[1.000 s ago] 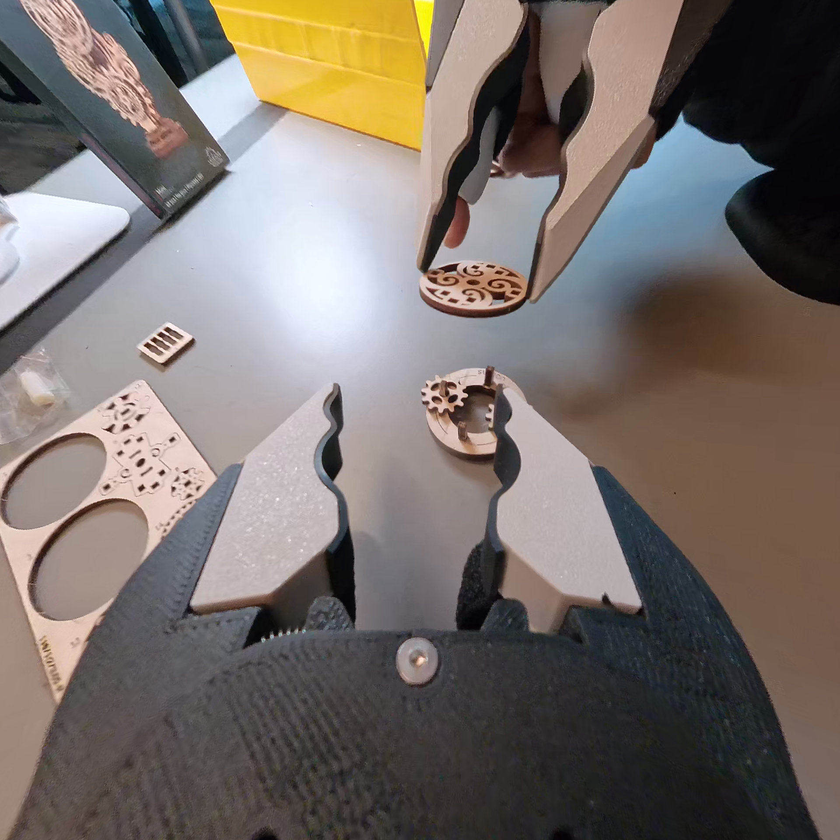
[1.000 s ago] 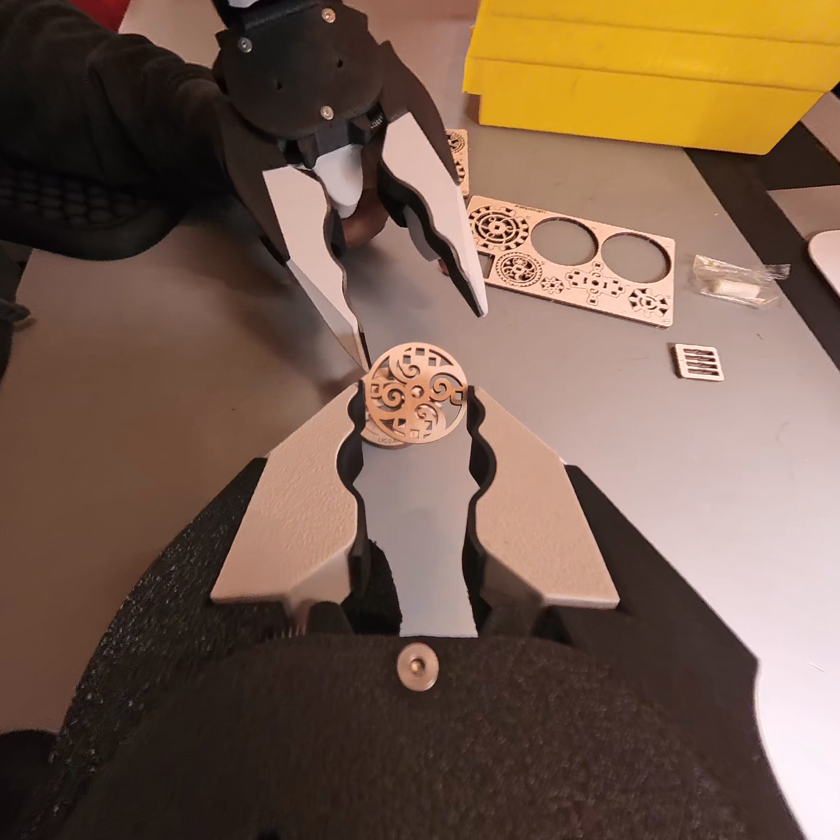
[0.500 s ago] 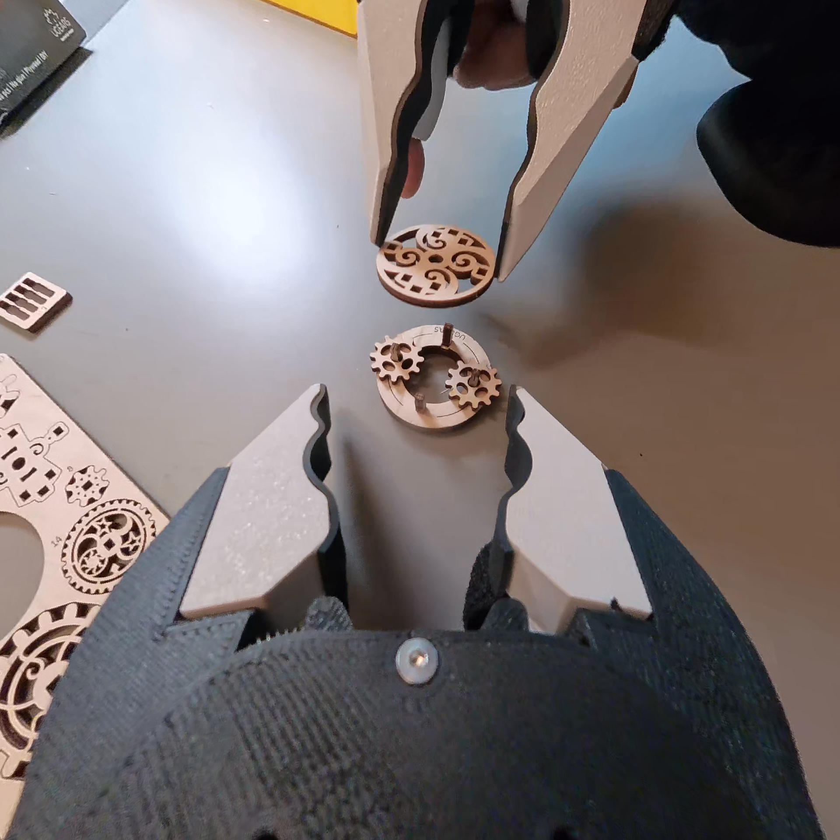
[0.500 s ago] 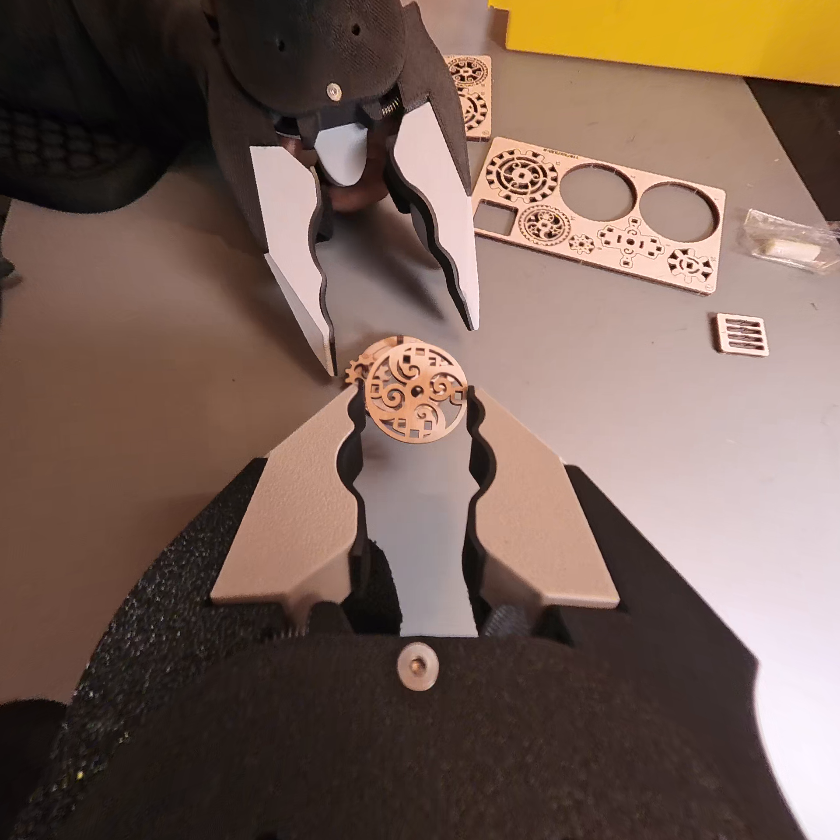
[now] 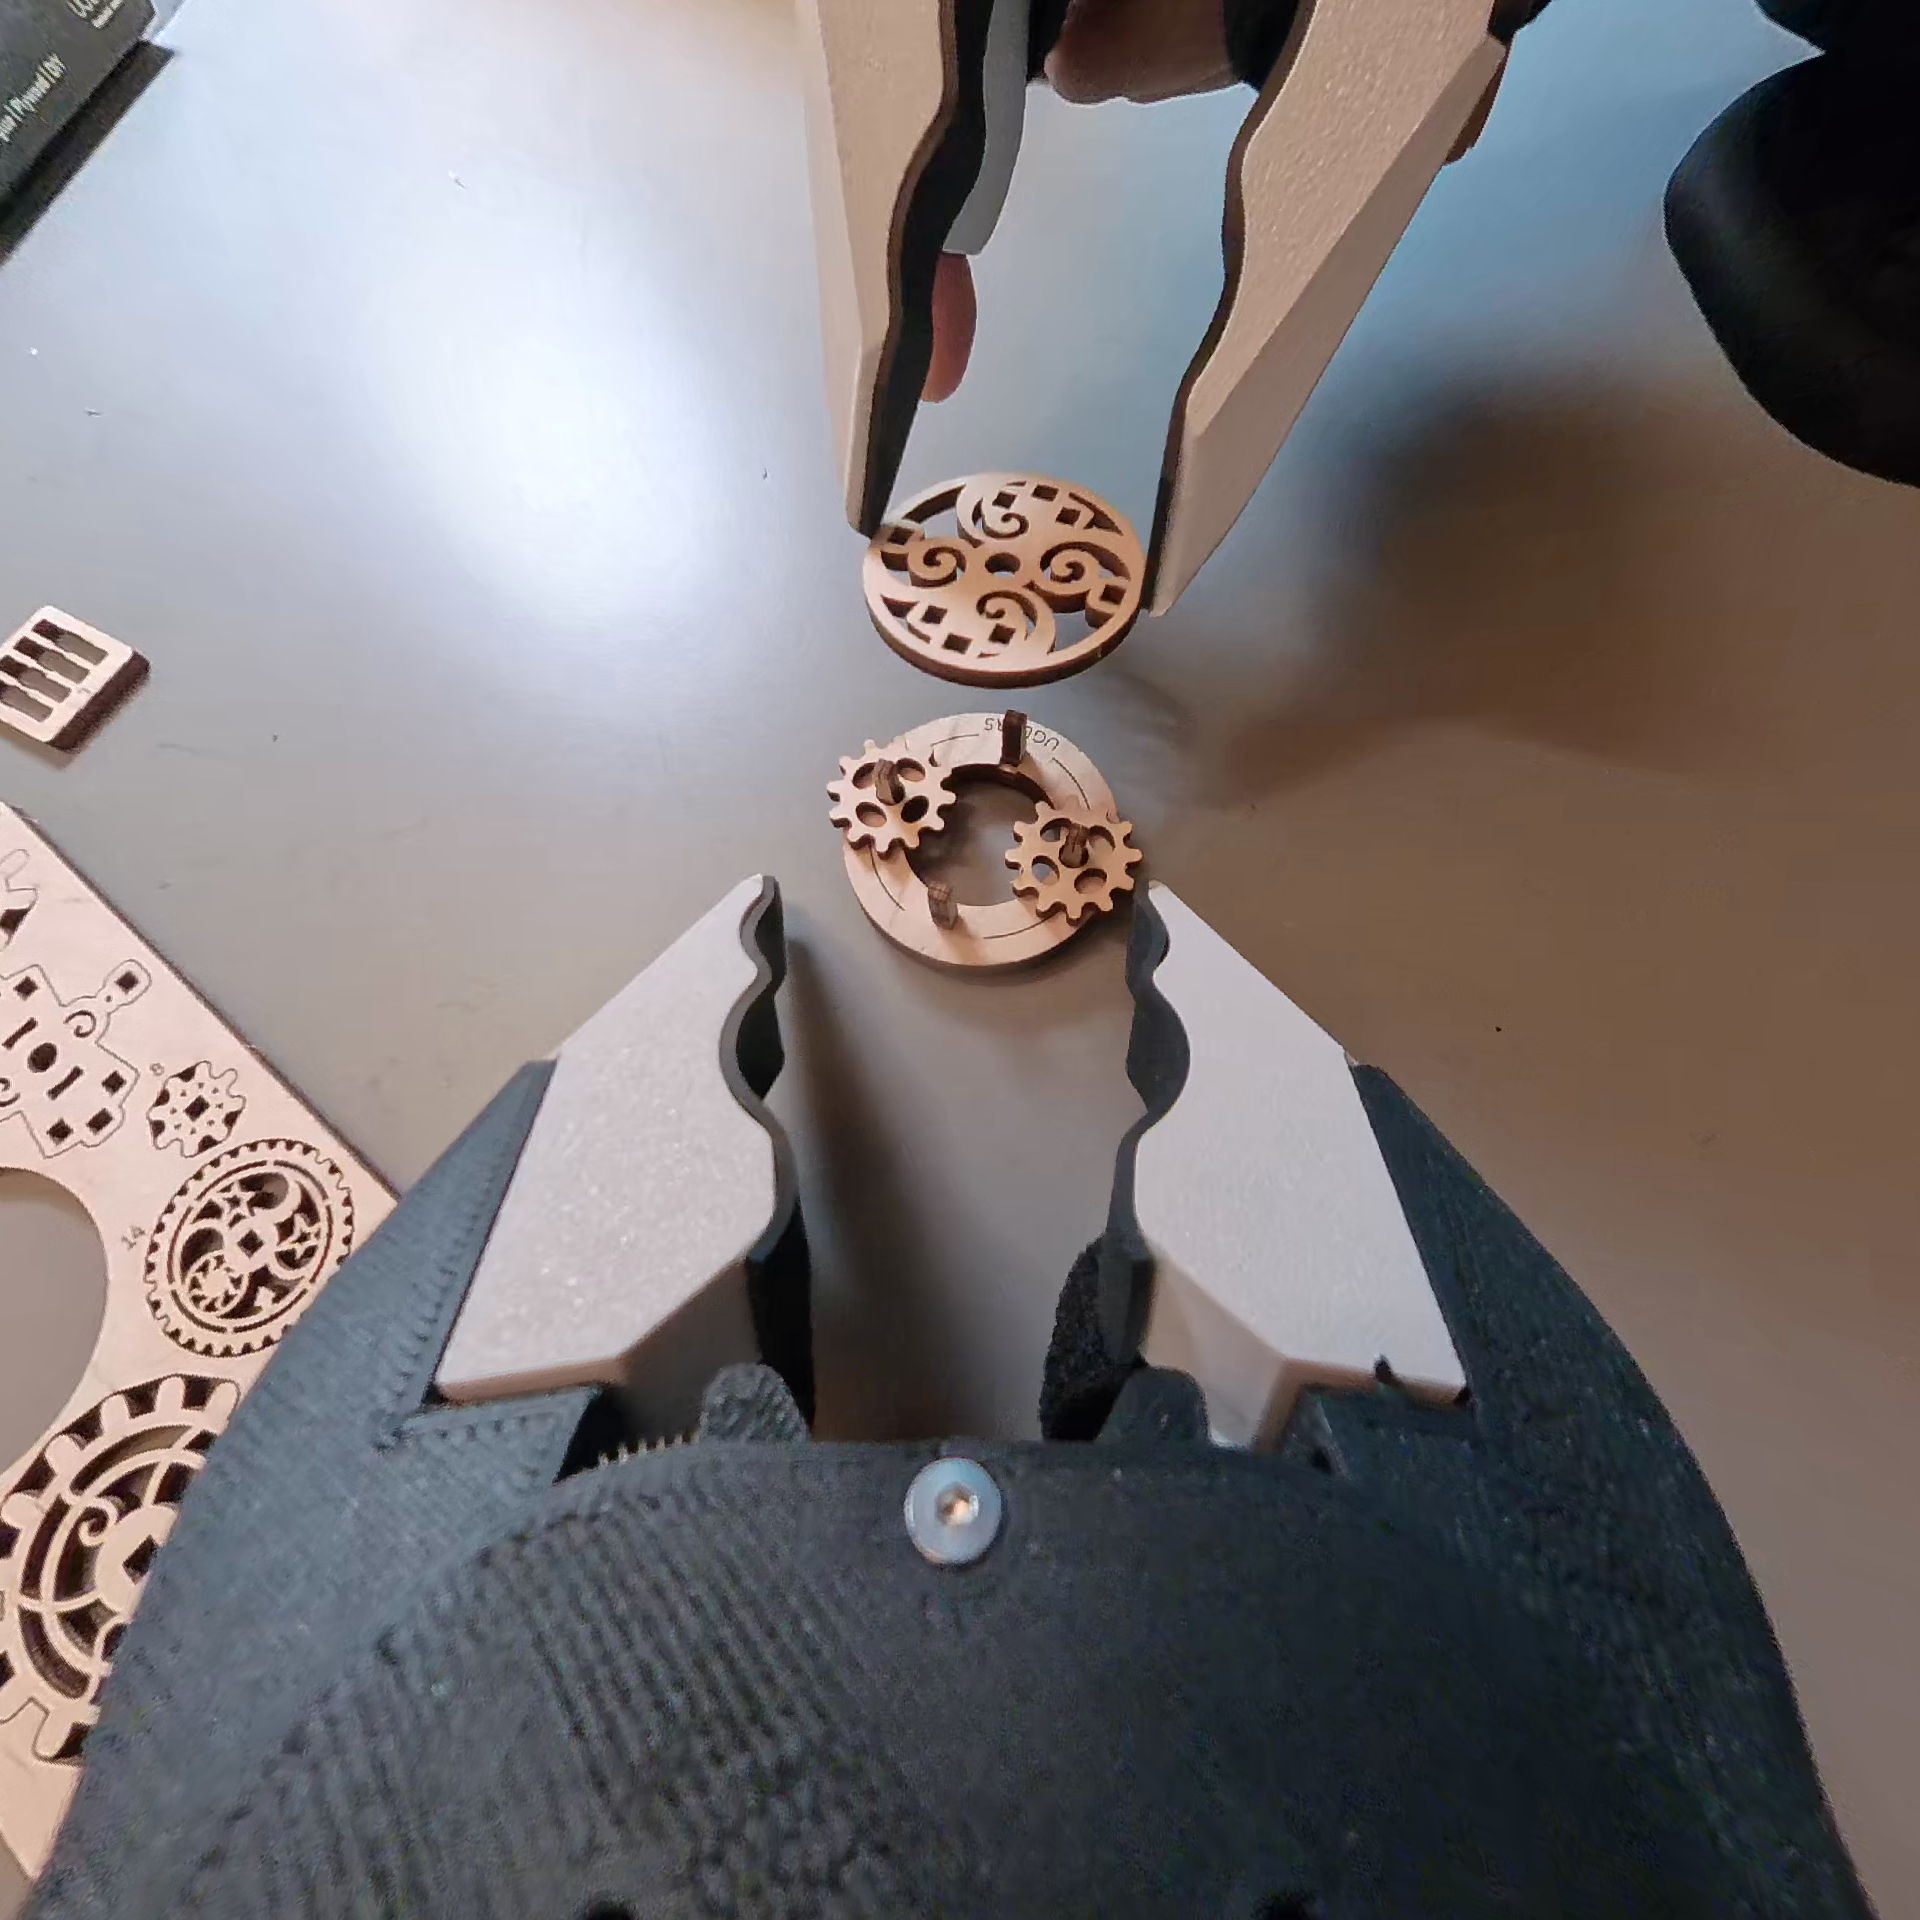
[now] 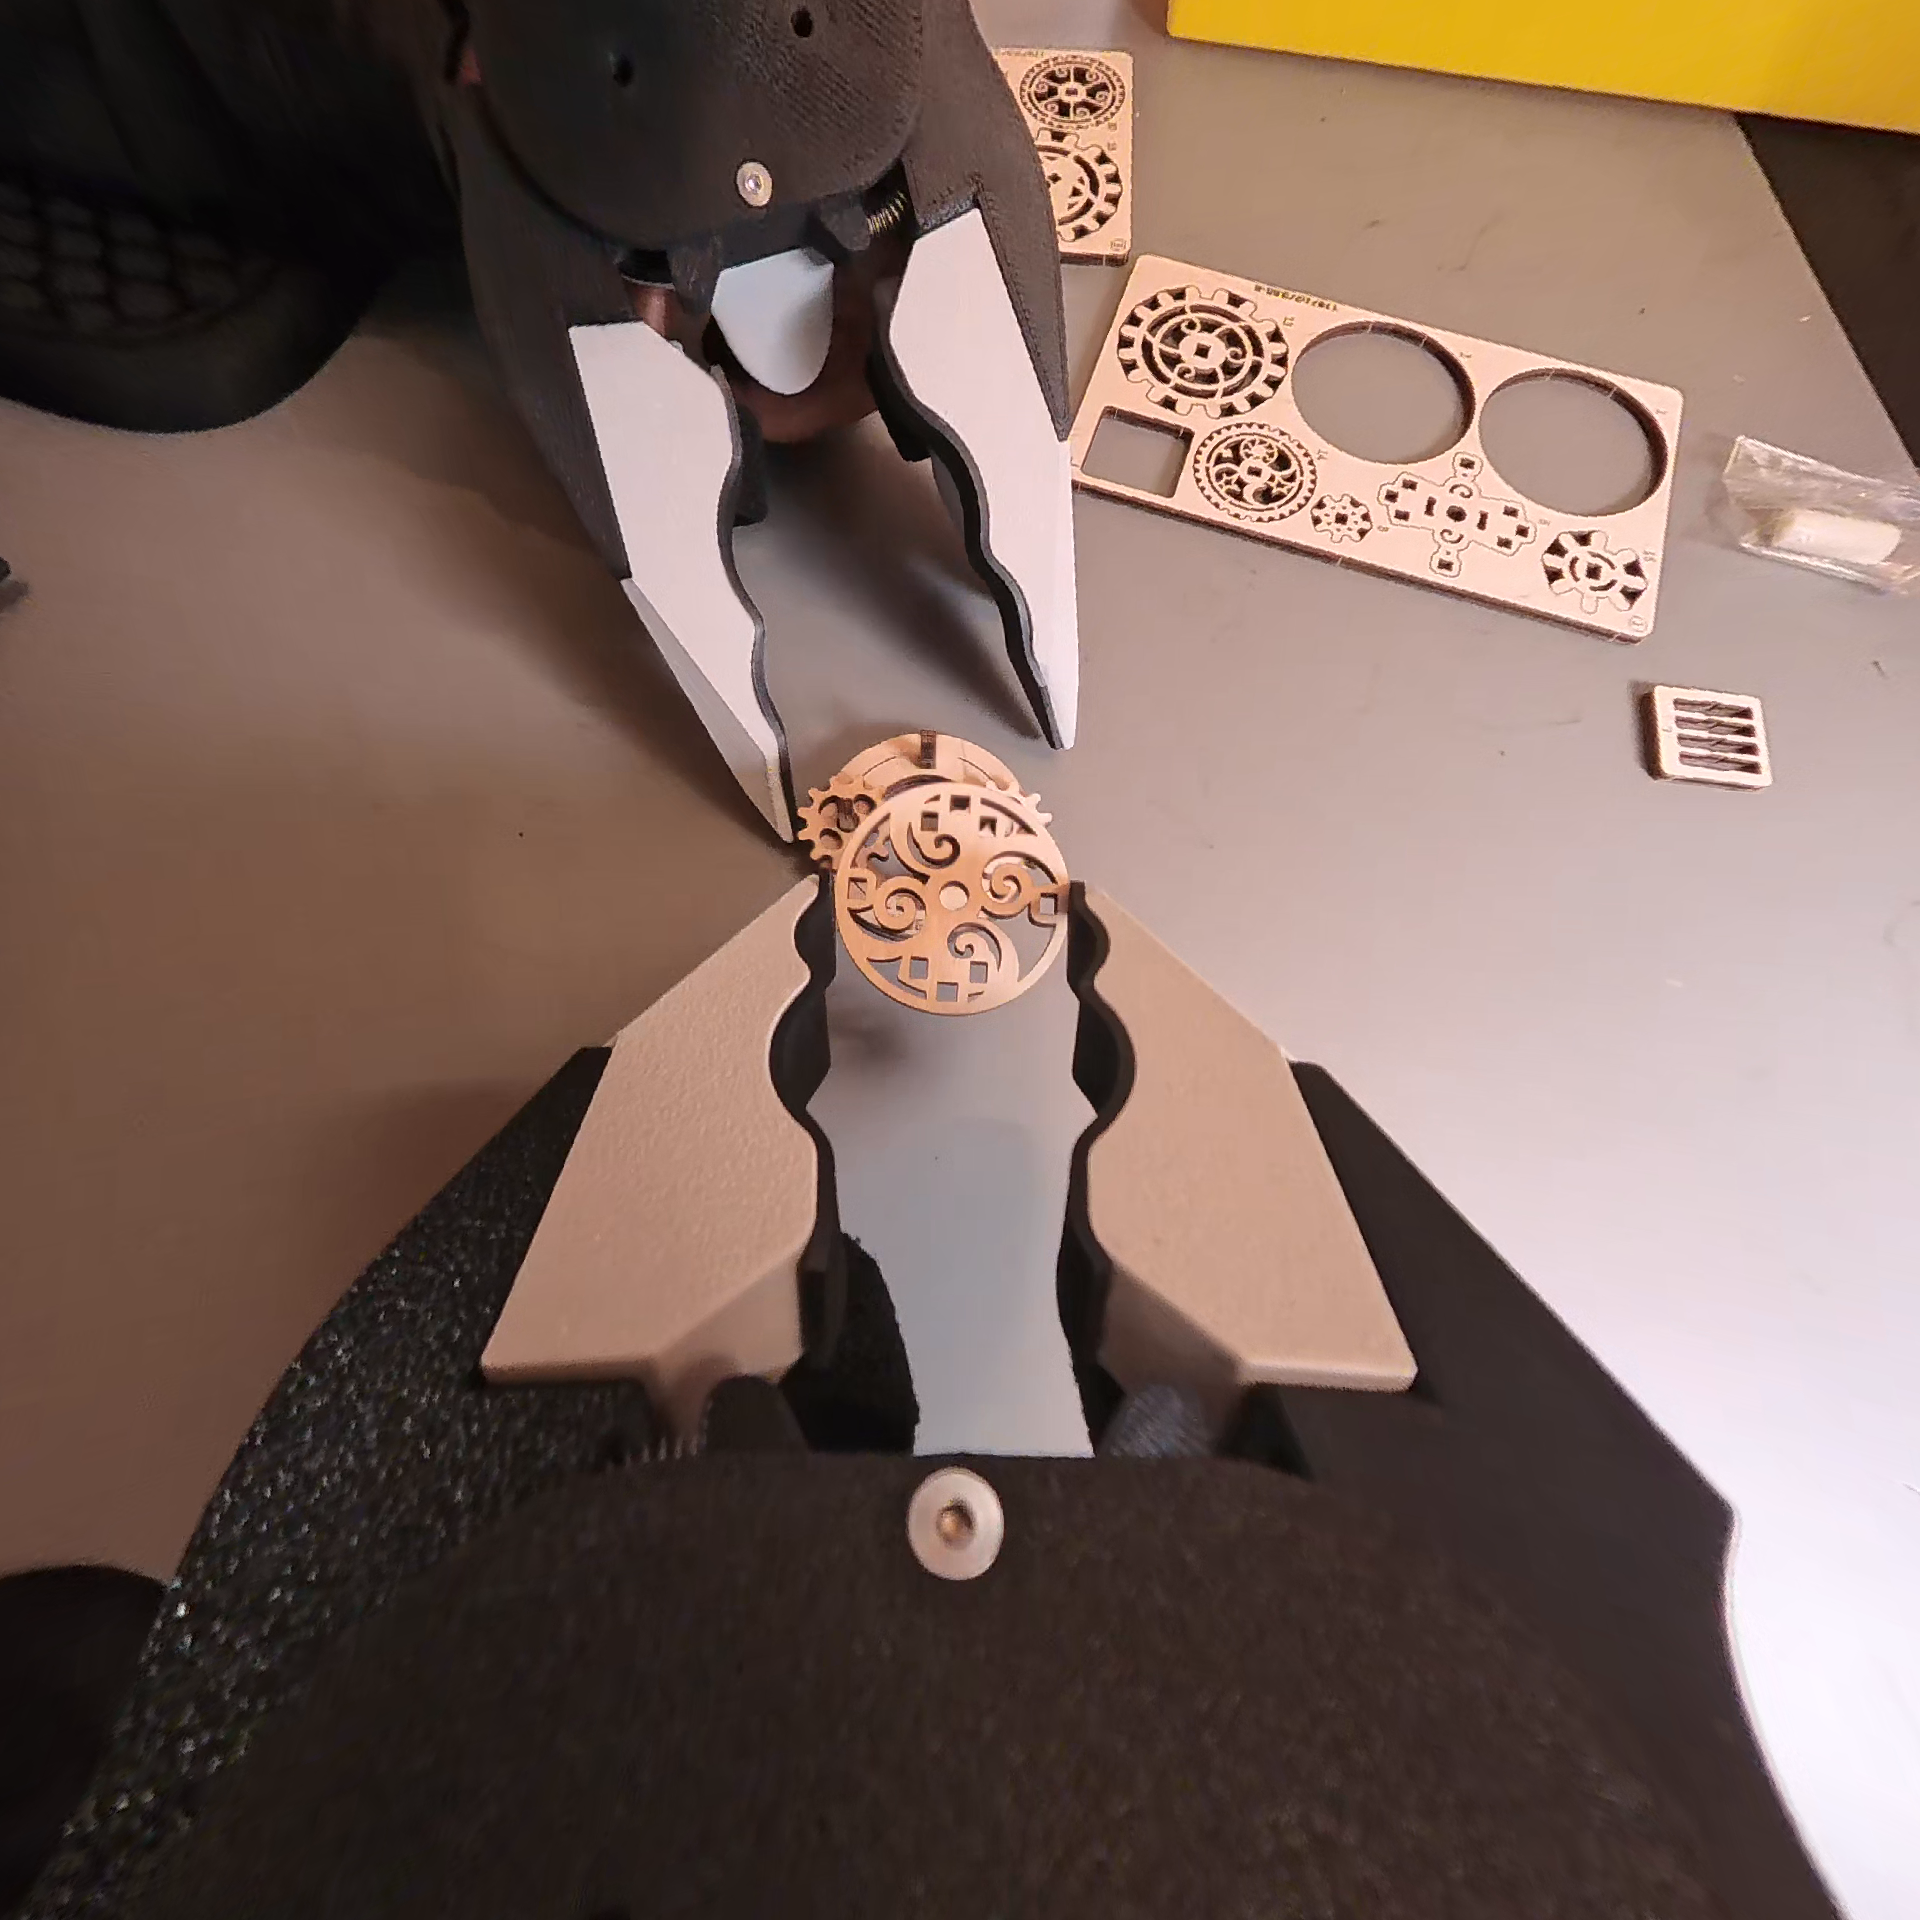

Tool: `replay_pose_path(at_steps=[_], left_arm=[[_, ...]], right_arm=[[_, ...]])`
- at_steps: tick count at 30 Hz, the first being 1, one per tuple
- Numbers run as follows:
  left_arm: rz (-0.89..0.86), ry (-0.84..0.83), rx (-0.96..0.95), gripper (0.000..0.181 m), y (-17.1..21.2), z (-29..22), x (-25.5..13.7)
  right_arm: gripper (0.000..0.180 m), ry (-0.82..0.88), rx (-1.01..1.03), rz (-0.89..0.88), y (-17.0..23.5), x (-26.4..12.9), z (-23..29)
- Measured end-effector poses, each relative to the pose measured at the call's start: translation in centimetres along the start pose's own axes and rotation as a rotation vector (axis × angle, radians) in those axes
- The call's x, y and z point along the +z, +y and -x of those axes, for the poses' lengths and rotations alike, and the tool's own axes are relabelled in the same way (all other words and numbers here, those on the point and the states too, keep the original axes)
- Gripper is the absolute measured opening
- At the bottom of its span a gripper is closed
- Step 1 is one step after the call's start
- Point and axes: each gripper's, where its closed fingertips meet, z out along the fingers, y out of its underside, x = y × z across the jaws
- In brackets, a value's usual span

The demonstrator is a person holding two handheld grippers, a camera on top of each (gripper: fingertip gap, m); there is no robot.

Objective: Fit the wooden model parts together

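A wooden ring base (image 5: 985,854) lies flat on the grey table, with two small gears (image 5: 888,802) on upright pegs. My left gripper (image 5: 956,899) is open and empty, its fingertips just short of the ring on either side. My right gripper (image 6: 948,896) is shut on a round patterned wooden disc (image 6: 951,902) and holds it just above and beyond the ring. The disc (image 5: 1003,580) and right gripper (image 5: 1013,561) also show in the left wrist view. In the right wrist view the ring (image 6: 894,774) is mostly hidden behind the disc, and the left gripper (image 6: 920,774) faces me.
A wooden part sheet (image 6: 1382,447) with two round cut-outs lies on the table, also in the left wrist view (image 5: 156,1247). A small slotted wooden piece (image 6: 1706,736) and a clear bag (image 6: 1829,514) lie near it. A second sheet (image 6: 1075,156) and a yellow bin (image 6: 1558,52) are farther back. Spacing between my two grippers at the tips: around 6 centimeters.
My left gripper has shifted so the ring base now sits between its fingertips, both gears showing. My right gripper has brought the disc lower and closer to the ring.
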Motion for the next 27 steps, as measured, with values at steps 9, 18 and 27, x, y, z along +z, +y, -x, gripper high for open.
replay_pose_path(at_steps=[9, 18, 27], left_arm=[[-0.091, 0.035, -0.029, 0.067, -1.1, 0.0, -0.9], [-0.294, 0.137, -0.027, 0.062, -4.4, -1.5, -3.0], [-0.263, 0.147, 0.025, 0.045, -3.9, -2.2, -2.4]], right_arm=[[0.042, -0.004, -0.002, -0.002, 0.0, -0.1, 0.1], [0.042, -0.014, -0.035, -0.026, -0.9, -0.1, 0.9], [0.042, -0.033, -0.044, -0.029, -1.1, 0.3, 1.4]])
